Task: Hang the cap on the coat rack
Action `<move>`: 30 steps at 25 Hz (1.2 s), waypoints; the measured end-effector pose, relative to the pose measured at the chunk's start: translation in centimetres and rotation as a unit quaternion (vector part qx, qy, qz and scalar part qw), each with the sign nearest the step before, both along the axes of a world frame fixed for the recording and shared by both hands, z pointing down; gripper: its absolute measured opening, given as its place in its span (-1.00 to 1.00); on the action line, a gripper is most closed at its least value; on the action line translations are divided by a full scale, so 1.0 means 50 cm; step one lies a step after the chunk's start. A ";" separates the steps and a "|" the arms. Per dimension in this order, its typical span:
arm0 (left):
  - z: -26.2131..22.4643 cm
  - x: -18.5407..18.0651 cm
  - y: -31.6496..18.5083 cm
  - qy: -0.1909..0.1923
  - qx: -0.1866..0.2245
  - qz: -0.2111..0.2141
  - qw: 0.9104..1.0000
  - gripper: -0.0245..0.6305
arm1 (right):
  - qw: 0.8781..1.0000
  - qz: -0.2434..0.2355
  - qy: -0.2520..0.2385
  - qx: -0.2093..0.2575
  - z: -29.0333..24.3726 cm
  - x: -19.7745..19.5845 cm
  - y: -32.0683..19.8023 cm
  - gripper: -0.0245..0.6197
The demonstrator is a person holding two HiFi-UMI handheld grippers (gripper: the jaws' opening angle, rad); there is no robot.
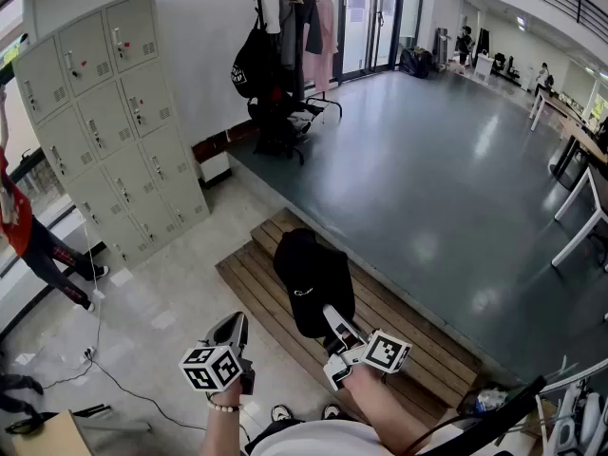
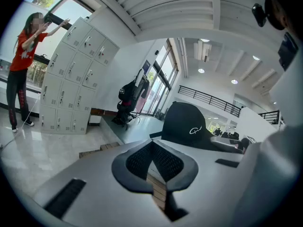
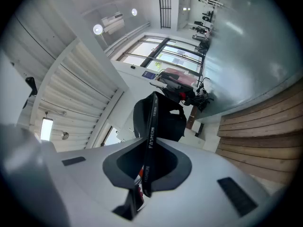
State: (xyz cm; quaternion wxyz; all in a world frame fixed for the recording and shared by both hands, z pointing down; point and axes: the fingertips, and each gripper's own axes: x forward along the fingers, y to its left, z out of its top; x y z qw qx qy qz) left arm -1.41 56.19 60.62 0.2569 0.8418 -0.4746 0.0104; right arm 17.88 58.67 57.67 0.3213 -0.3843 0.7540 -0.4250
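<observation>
A black cap (image 1: 312, 281) with a small white logo hangs over the wooden steps, and my right gripper (image 1: 334, 319) is shut on its back edge. In the right gripper view a black band printed "FASHION" runs between the pads, with the cap (image 3: 163, 119) just beyond my right gripper (image 3: 151, 145). My left gripper (image 1: 234, 331) is to the left of the cap and apart from it. Its pads meet at the tips with nothing between them (image 2: 152, 143), and the cap (image 2: 187, 124) shows to its right. The coat rack (image 1: 285, 8) stands far ahead by the wall, hung with clothes and a black bag.
Grey lockers (image 1: 104, 112) line the left wall, and a person in red (image 1: 14, 221) stands beside them. Wooden steps (image 1: 408, 326) lead up to a grey floor (image 1: 427, 141). A loaded chair (image 1: 285, 122) sits under the rack. Desks (image 1: 579, 160) stand at right.
</observation>
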 end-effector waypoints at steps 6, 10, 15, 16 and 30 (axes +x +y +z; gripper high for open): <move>-0.006 0.003 -0.007 0.002 0.001 0.000 1.000 -0.92 | 1.000 0.002 0.008 -0.006 0.001 0.005 -0.006 -0.87; -0.005 -0.001 -0.005 0.002 0.001 -0.003 1.000 -0.92 | 1.000 0.000 0.002 -0.004 0.001 0.001 -0.007 -0.87; -0.008 -0.002 -0.005 0.003 0.002 -0.004 1.000 -0.92 | 1.000 0.003 -0.024 0.002 -0.005 0.007 -0.011 -0.87; -0.010 -0.003 -0.005 0.003 0.002 -0.004 1.000 -0.92 | 1.000 0.002 -0.030 0.000 -0.005 0.007 -0.011 -0.87; -0.015 0.005 0.012 0.005 0.001 0.000 1.000 -0.92 | 0.999 0.001 -0.038 -0.014 -0.005 0.011 0.011 -0.87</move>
